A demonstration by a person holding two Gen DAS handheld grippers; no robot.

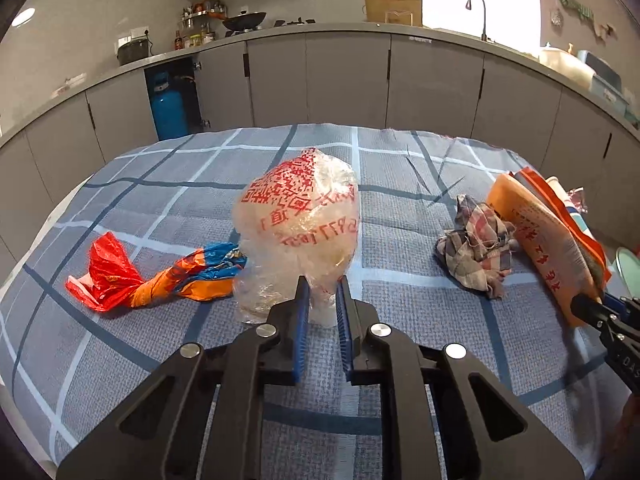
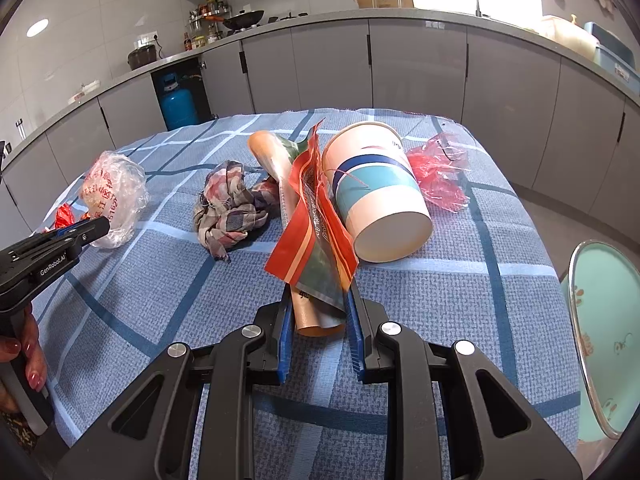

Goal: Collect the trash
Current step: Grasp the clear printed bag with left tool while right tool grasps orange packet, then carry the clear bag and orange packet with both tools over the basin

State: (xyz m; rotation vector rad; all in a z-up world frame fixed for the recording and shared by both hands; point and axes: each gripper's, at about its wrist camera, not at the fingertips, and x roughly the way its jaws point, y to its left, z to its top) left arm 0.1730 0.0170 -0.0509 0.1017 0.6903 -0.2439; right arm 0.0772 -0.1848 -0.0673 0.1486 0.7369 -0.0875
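Nearest the lens in the left wrist view, the left gripper (image 1: 322, 300) is closed on the near bottom edge of a clear plastic bag (image 1: 298, 220) with red print, so the bag is pinched by a thin fold while most of it bulges up beyond the blue pads. That's probably done so the whole bag comes up in one go. Something pale can be made out inside it, but what it is can't be told.

In the right wrist view, the right gripper (image 2: 318, 312) is clamped on a bundle of snack wrappers (image 2: 316, 240), an orange pouch and a red-and-green one held together by their near ends. A paper cup (image 2: 376, 196) is lying on its side just right of them, base toward the camera, so its contents can't be seen.

The rest of the trash is spread over the checked tablecloth (image 2: 480, 280): a crumpled plaid rag (image 2: 230, 208) in the middle, red cellophane (image 2: 440, 176) far right, and a twisted red-orange-blue wrapper (image 1: 152, 276) on the left. A pale green bin lid (image 2: 600, 332) is seen at the right edge, likely where everything gets dropped.
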